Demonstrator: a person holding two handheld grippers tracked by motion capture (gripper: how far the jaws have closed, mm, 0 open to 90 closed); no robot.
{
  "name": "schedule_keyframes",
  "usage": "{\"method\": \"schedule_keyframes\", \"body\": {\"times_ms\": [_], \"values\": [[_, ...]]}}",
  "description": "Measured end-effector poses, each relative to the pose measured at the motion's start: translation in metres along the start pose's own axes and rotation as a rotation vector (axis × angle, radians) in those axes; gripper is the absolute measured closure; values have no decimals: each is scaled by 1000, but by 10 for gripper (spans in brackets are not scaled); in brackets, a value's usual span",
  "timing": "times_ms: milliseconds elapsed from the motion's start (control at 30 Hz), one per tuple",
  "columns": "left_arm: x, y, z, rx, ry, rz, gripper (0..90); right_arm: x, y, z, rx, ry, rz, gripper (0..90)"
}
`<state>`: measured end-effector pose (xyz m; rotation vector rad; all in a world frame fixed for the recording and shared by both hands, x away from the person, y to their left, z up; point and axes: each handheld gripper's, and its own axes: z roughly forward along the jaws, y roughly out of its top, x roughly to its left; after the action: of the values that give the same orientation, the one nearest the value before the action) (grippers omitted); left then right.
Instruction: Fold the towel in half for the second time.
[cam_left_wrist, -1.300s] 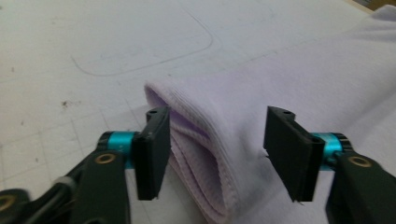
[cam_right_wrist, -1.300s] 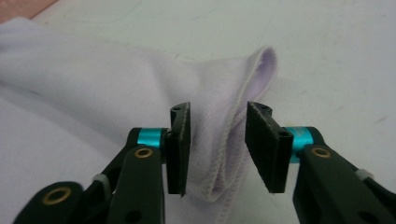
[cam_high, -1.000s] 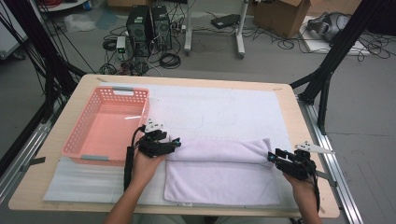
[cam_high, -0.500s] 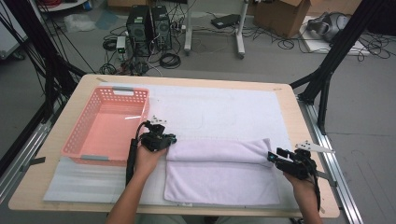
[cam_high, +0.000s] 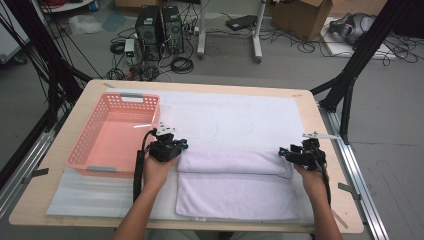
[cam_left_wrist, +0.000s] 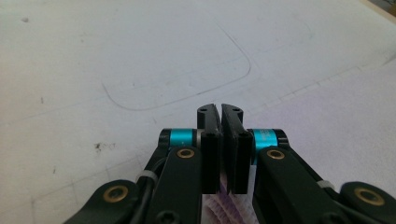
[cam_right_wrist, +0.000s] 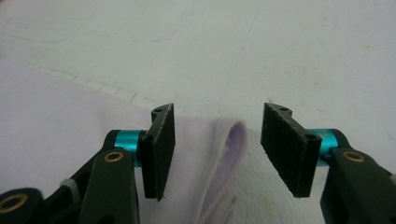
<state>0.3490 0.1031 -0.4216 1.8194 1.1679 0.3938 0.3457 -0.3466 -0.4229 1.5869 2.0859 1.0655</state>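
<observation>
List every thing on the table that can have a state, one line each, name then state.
towel: lavender, lying flat, far edge folded over toward the person into a thick band.
left gripper: shut on the towel's fold at its left end.
right gripper: jaws apart, just been opening, the fold's right end between them, not pinched.
basket: pink, upright, empty.
mat: white, spread flat.

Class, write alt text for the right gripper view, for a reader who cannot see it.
The right gripper holds its two black jaws apart around a raised fold of the pale lilac towel, not pressing it. Beyond lies a white mat with faint drawn lines.
</observation>
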Motion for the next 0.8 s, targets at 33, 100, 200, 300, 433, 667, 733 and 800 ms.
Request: {"method": "schedule_keyframes", "body": {"times_ms": [33, 100, 200, 300, 433, 667, 733, 800], "values": [[0, 0, -1, -5, 0, -2, 861, -1, 2, 5, 19, -2, 9, 464], [-1, 1, -4, -5, -1, 11, 861, -2, 4, 14, 53, 29, 27, 647], [-4, 1, -8, -16, -10, 33, 862, 1, 5, 11, 32, 36, -12, 842], [-7, 1, -15, -34, -36, 38, 861, 3, 4, 0, -11, 11, -60, 846], [-15, -6, -26, -57, -91, 85, 860, 7, -5, -16, -61, 39, -108, 841], [-20, -20, -50, -88, -141, 97, 860, 12, -30, -45, -174, 101, -114, 839], [-21, -26, -56, -92, -148, 96, 860, 14, -37, -54, -195, 110, -110, 838], [-23, -32, -61, -90, -153, 95, 859, 17, -45, -63, -227, 120, -113, 837]]}}
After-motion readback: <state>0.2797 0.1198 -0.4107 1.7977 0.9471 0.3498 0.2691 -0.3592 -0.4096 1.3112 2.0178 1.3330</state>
